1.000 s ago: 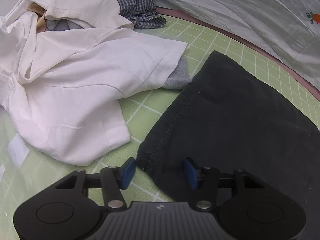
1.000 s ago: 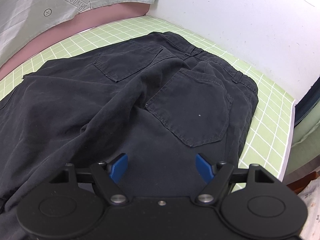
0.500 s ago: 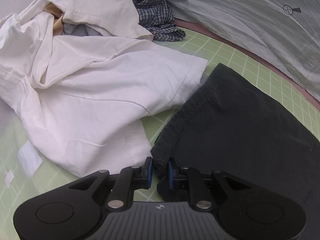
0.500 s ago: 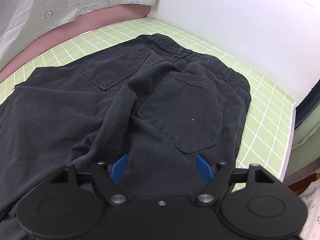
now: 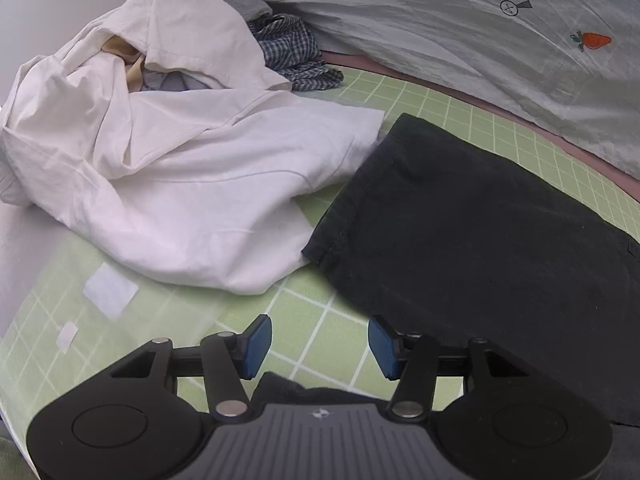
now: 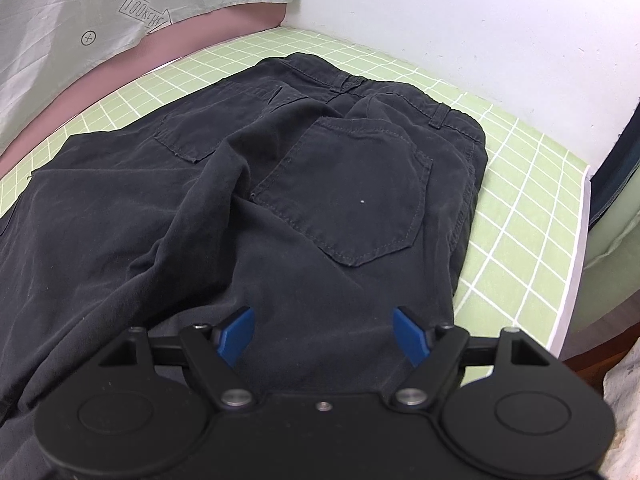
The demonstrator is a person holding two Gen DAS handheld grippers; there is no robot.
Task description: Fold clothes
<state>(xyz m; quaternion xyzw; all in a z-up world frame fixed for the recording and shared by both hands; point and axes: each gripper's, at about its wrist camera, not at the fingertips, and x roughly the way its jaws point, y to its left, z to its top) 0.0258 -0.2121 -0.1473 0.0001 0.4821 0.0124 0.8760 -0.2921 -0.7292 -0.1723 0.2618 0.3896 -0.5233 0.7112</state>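
Observation:
Black trousers (image 6: 280,208) lie back side up on the green grid mat (image 6: 520,208), waistband at the far end, both back pockets showing, cloth bunched along the seat. My right gripper (image 6: 324,334) hovers open just over the near part of the seat. In the left wrist view a black trouser leg (image 5: 480,232) lies flat with its hem toward a white garment (image 5: 192,184). Above bare mat (image 5: 320,328), a little short of that hem, my left gripper (image 5: 318,346) is open and holds nothing. A dark fold shows just under its body.
A heap of clothes sits at the left: the white garment, a checked piece (image 5: 296,56), grey and beige cloth. A grey-white sheet (image 5: 480,32) with a carrot print hangs behind. White wall (image 6: 480,20) bounds the mat; its right edge (image 6: 576,248) drops off. Paper scraps (image 5: 110,290) lie near left.
My left gripper, shut on the trouser-leg hem half a second ago, has let go, opened and drawn back. The right gripper pulled back and rose slightly, staying open.

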